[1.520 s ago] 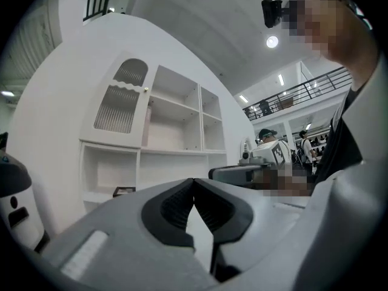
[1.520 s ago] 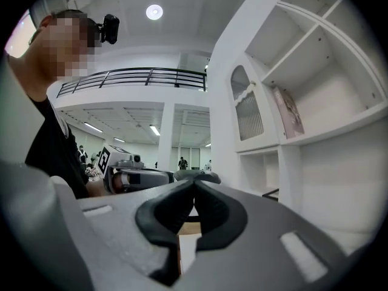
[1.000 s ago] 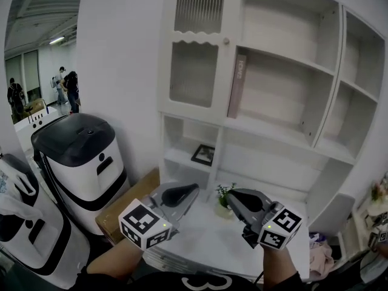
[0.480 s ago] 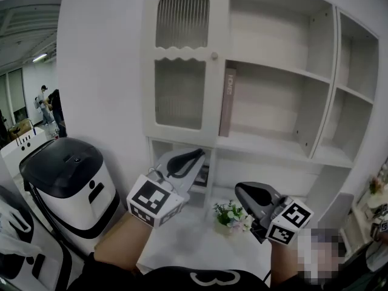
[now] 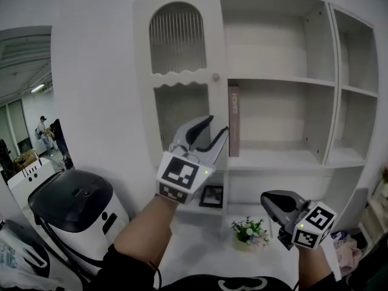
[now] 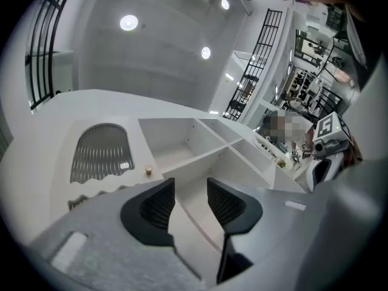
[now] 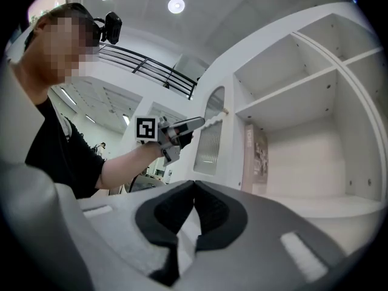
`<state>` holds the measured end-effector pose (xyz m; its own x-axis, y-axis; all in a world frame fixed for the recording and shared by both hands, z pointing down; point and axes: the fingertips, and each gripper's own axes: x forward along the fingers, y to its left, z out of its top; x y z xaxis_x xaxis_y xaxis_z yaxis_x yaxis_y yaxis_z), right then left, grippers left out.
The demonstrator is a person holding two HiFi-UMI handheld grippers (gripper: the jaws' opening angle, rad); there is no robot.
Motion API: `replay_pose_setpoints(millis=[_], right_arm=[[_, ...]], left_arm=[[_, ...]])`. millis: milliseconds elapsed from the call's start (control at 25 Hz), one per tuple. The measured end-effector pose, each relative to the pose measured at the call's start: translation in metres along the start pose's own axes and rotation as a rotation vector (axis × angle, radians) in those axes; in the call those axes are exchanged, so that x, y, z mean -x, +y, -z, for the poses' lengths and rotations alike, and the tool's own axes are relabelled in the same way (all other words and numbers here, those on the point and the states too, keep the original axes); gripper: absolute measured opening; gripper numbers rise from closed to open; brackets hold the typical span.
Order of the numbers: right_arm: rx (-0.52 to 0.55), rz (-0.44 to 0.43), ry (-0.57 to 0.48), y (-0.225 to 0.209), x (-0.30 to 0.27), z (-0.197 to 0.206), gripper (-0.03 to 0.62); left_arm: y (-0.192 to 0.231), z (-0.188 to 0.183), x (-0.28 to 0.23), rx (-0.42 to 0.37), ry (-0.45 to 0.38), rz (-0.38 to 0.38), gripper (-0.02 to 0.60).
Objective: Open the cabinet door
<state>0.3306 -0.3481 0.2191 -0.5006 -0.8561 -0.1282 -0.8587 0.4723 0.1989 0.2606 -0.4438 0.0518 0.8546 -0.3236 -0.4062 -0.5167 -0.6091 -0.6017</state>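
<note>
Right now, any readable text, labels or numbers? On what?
"HOMES", probably, soft: spine of the book on the shelf.
Left tool (jaws just opening, empty) and right tool: square marker patterns only, no words.
Nothing else legible.

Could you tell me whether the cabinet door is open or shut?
Shut: the cabinet door lies flush; the left gripper, whose empty jaws have just been opening, is not on its knob.
</note>
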Motion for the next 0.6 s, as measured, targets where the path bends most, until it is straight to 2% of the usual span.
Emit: replay_pose_setpoints(millis=[120, 240, 400, 520, 600], right_arm=[[0.01, 0.02, 0.031, -0.01, -0.004, 0.004, 0.003], [0.005, 0.039, 0.046, -0.015, -0.004, 0.007, 0.003], [-0.006, 0.063, 0.065, -0.02, -0.003, 0.013, 0.003], [-0.001, 0.075, 0.086, -0.021, -0.004, 0.018, 0.003], [0.005, 0.083, 0.094, -0.02, -0.003, 0.018, 0.003]], left_arm=[[0.023, -0.007, -0.027, -0.059, -0.006, -0.019, 0.175], [0.045, -0.008, -0.05, -0.086, -0.001, -0.048, 0.187], [0.073, -0.008, -0.07, -0.136, 0.019, -0.123, 0.186], [0.09, -0.003, -0.084, -0.126, 0.027, -0.147, 0.183], [0.097, -0.001, -0.093, -0.108, 0.028, -0.132, 0.167]])
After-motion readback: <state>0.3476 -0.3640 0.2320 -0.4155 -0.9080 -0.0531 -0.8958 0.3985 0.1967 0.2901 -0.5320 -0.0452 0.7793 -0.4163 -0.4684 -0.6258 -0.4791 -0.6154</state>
